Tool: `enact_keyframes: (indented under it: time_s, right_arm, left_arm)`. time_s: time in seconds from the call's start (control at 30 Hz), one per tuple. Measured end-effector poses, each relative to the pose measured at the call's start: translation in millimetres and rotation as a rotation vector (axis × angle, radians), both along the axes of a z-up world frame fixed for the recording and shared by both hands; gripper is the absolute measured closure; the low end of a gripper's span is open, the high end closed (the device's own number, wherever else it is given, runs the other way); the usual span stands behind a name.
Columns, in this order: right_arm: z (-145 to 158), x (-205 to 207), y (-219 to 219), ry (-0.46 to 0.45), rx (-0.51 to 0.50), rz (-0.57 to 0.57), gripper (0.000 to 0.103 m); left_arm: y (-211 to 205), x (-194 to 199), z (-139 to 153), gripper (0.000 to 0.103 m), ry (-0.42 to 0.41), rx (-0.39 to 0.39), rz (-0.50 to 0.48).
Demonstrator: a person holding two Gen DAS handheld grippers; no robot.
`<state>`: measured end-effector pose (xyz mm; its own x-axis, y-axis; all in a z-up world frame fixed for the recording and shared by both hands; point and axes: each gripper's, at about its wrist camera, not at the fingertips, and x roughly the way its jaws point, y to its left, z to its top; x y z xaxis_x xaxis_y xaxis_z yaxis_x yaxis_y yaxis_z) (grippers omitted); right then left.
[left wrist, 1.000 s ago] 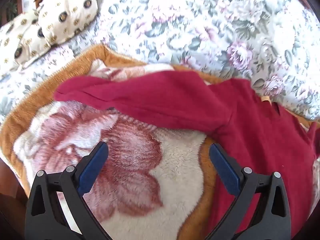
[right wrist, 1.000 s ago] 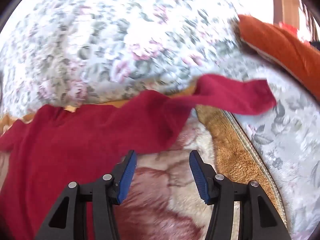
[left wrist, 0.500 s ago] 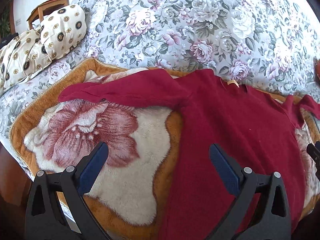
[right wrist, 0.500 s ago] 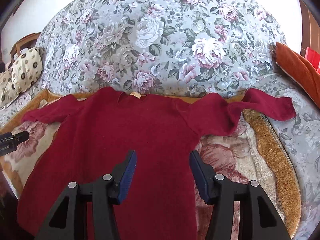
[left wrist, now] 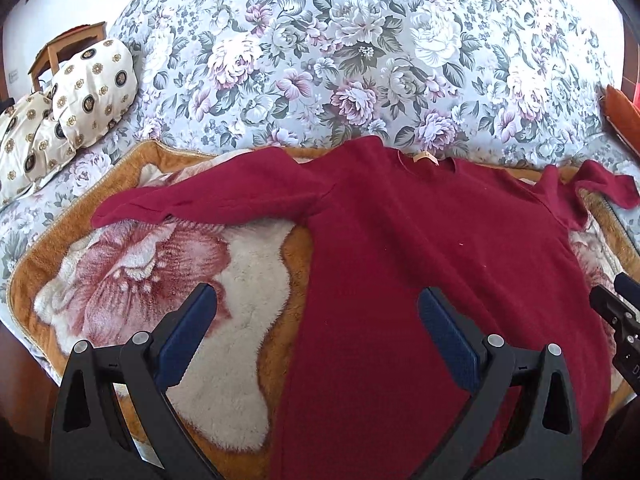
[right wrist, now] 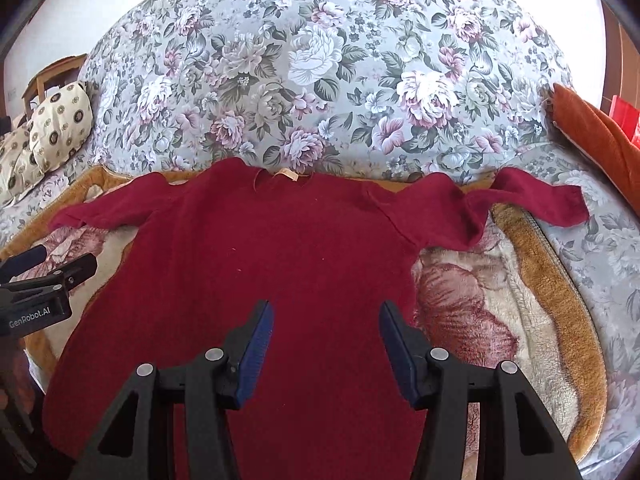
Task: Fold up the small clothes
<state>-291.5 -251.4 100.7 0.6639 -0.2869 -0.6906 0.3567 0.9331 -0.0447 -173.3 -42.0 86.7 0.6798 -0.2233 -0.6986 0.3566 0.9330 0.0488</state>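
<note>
A dark red long-sleeved sweater (left wrist: 420, 248) lies spread flat, neck away from me, on a plush brown and cream blanket (left wrist: 224, 280); it also shows in the right wrist view (right wrist: 288, 264). Both sleeves stretch out sideways, the right one (right wrist: 532, 200) crumpled and reaching onto the floral cover. My left gripper (left wrist: 316, 328) is open and empty above the sweater's left edge. My right gripper (right wrist: 326, 344) is open and empty above the sweater's body. The left gripper's side (right wrist: 36, 288) shows in the right wrist view.
A floral bedspread (right wrist: 320, 80) covers the bed behind the blanket. Patterned cream pillows (left wrist: 72, 108) lie at the far left near a wooden chair (left wrist: 60, 48). An orange cushion (right wrist: 592, 136) lies at the right. The blanket's near edge drops off at the left.
Both grippers have pulled back and up from the sleeves, so the whole sweater now shows. The sweater lies still; both grippers stay open.
</note>
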Motion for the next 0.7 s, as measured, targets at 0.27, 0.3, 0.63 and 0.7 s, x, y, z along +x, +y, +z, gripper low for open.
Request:
enact_keyframes:
  time_s: [0.27,0.3,0.63,0.7]
  right_arm:
    - [-3.6,3.9,2.8,0.003,0.001,-0.010,0.050]
    - [-3.7,4.4,2.5,0.001,0.005,-0.012,0.050]
    - [-7.2,9.5,3.9,0.012,0.025,-0.011,0.050]
    - [-7.1,9.4,3.1,0.008,0.029,-0.017,0.050]
  left_arm:
    - [-4.8,6.0,-8.2,0.001,0.008,0.015,0.008]
    - [-5.7,5.9,-9.0,0.001,0.008,0.019,0.007]
    - [-11.1,7.8,-11.2,0.001,0.011,0.022,-0.001]
    - [-12.3,8.3,-11.7,0.001,0.012,0.025,-0.002]
